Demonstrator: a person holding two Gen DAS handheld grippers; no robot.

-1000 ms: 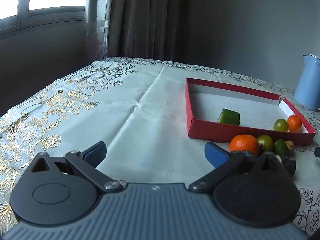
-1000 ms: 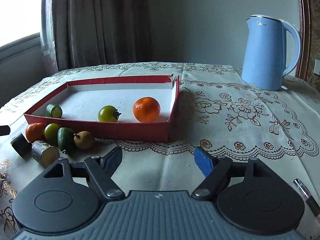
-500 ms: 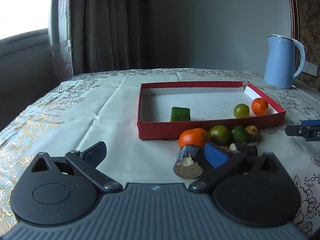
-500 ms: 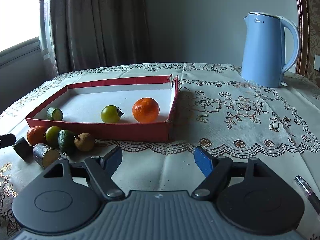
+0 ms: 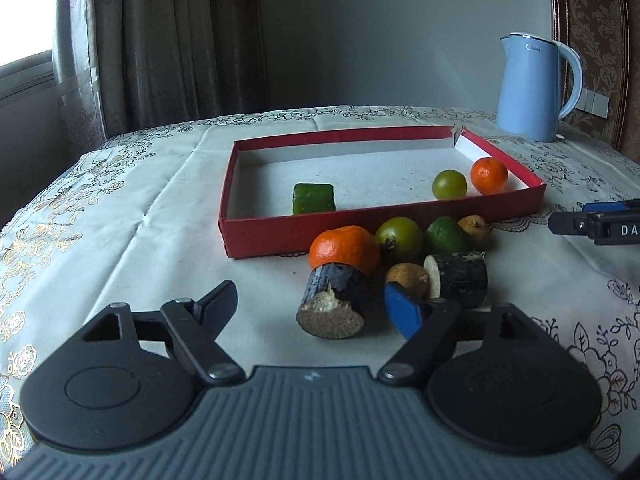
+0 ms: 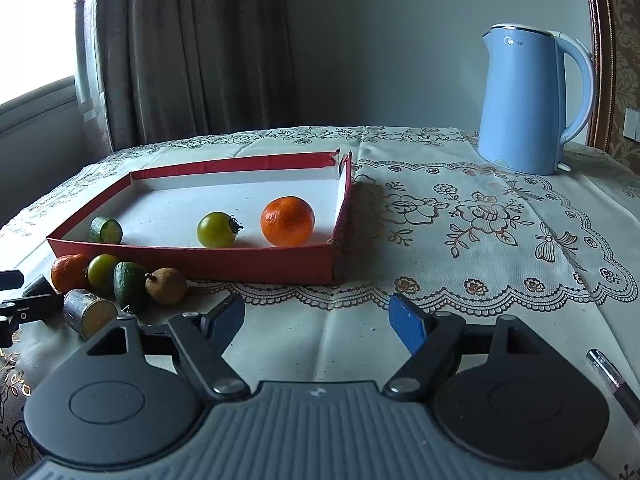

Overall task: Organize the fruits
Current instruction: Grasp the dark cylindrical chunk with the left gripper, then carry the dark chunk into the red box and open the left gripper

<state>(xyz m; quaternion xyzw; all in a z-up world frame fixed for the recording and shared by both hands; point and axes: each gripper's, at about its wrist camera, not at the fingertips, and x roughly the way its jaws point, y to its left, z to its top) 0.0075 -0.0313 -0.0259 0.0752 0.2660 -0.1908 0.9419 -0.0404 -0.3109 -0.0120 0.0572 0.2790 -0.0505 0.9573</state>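
Note:
A red tray [image 5: 248,236] [image 6: 240,264] holds a cucumber piece [image 5: 313,198] [image 6: 106,230], a green tomato [image 5: 449,184] [image 6: 216,229] and an orange [image 5: 489,175] [image 6: 287,221]. In front of it lie an orange [image 5: 344,249], a green tomato [image 5: 400,233], a green fruit [image 5: 445,235], two brown fruits [image 5: 474,227] and two dark sugarcane pieces [image 5: 332,304] [image 6: 89,313]. My left gripper [image 5: 316,308] is open, with the nearer sugarcane piece between its fingers. My right gripper [image 6: 318,318] is open and empty above the tablecloth.
A blue kettle [image 5: 534,88] [image 6: 532,100] stands at the back right. A pen [image 6: 616,388] lies at the right of the right gripper. The right gripper's tip [image 5: 596,226] shows at the right edge of the left wrist view. Curtains hang behind the table.
My left gripper has swung right and moved in on the loose fruits; a sugarcane piece now lies between its fingers. The right gripper has barely moved.

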